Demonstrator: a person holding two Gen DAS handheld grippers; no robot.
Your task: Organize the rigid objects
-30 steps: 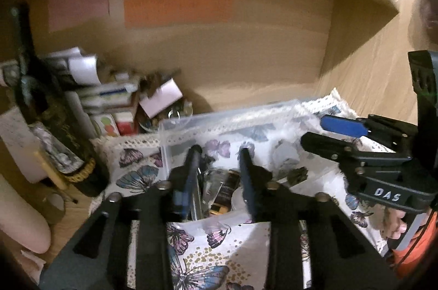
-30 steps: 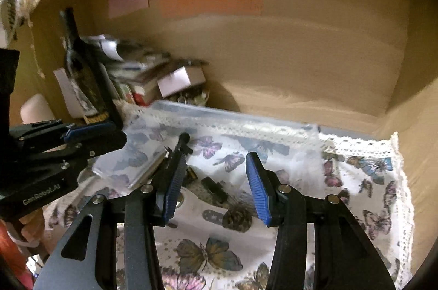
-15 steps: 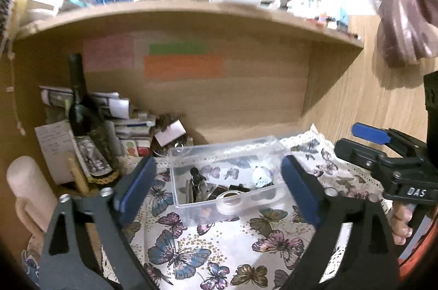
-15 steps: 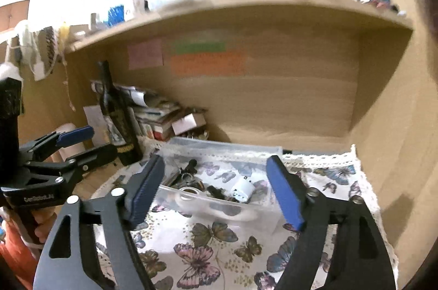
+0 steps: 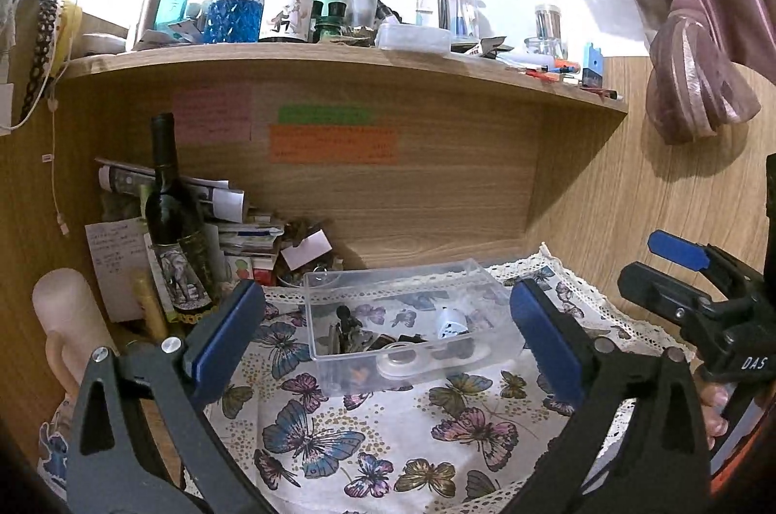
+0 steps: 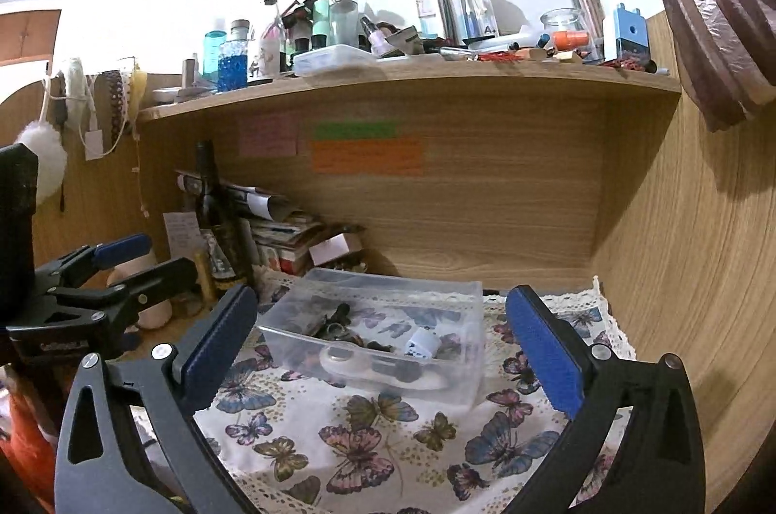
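So both grippers are hanging back with their jaws spread wide and nothing in them. The left gripper (image 5: 383, 334) and the right gripper (image 6: 380, 334) each frame the clear plastic box (image 5: 407, 320), which sits right between the jaws and a bit beyond the tips, on the butterfly cloth (image 5: 339, 431) covering the bench. The box holds a jumble of small dark bits, a white ring-shaped piece (image 6: 349, 361) along the near wall and a little white-and-blue cap thing (image 6: 421, 342).

The left view catches the right gripper off past its right jaw, with some fingers (image 5: 715, 407) underneath. The right view shows the left gripper (image 6: 121, 262) beyond its left jaw instead. A wine bottle (image 5: 174, 232) stands beyond the left jaw, well apart from the box.
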